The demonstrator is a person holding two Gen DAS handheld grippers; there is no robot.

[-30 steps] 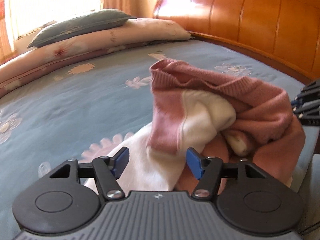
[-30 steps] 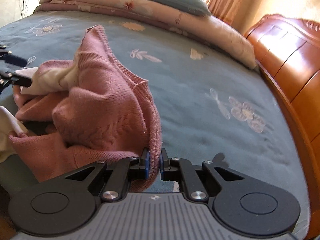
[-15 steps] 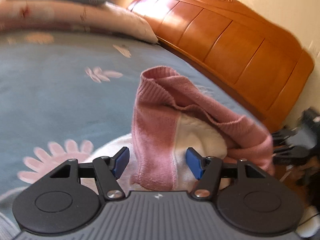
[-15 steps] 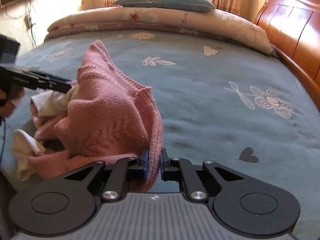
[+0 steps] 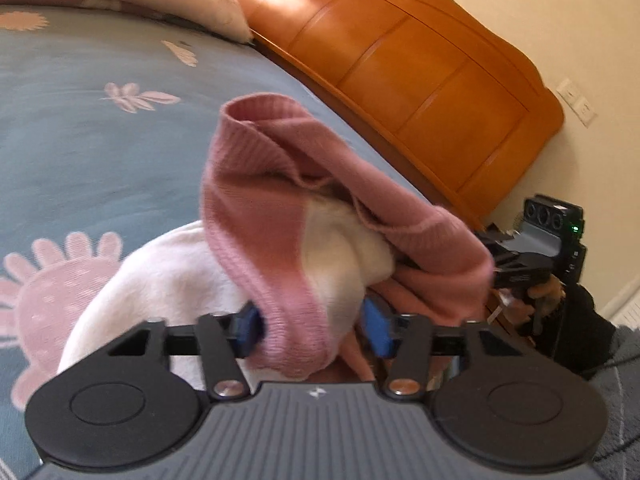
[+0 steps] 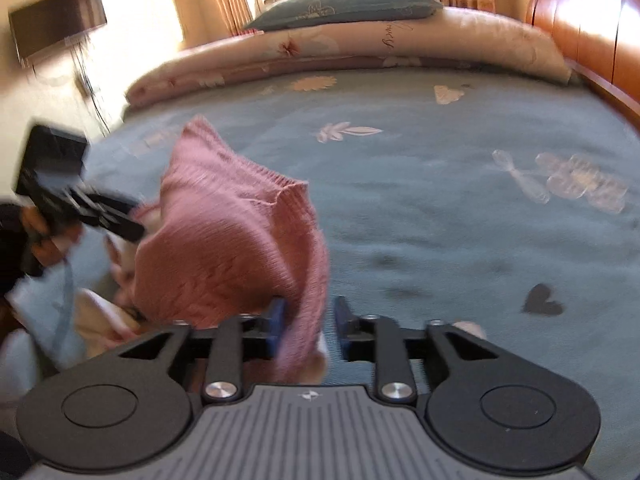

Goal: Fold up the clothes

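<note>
A pink knit sweater (image 5: 280,208) with a white lining (image 5: 344,240) lies bunched on the blue flowered bedsheet (image 5: 80,160). My left gripper (image 5: 313,330) is closing on its ribbed hem, and the cloth fills the gap between the blue pads. In the right wrist view the same sweater (image 6: 224,232) rises in a heap. My right gripper (image 6: 310,322) is opening: the sweater's edge still hangs between the pads against the left one, with bare sheet showing beside the right one. Each view shows the other gripper held by a hand, the right one (image 5: 532,256) and the left one (image 6: 76,200), at the heap's far side.
A wooden headboard (image 5: 420,64) runs along the bed's right side. A rolled quilt (image 6: 360,48) and a blue-grey pillow (image 6: 344,4) lie at the far end under a curtained window. A dark screen (image 6: 56,24) hangs on the left wall. Open sheet (image 6: 460,220) spreads right of the sweater.
My right gripper's pads, shut on the sweater's edge before, have parted. My left gripper's pads have drawn in on the hem, and its view has swung towards the headboard.
</note>
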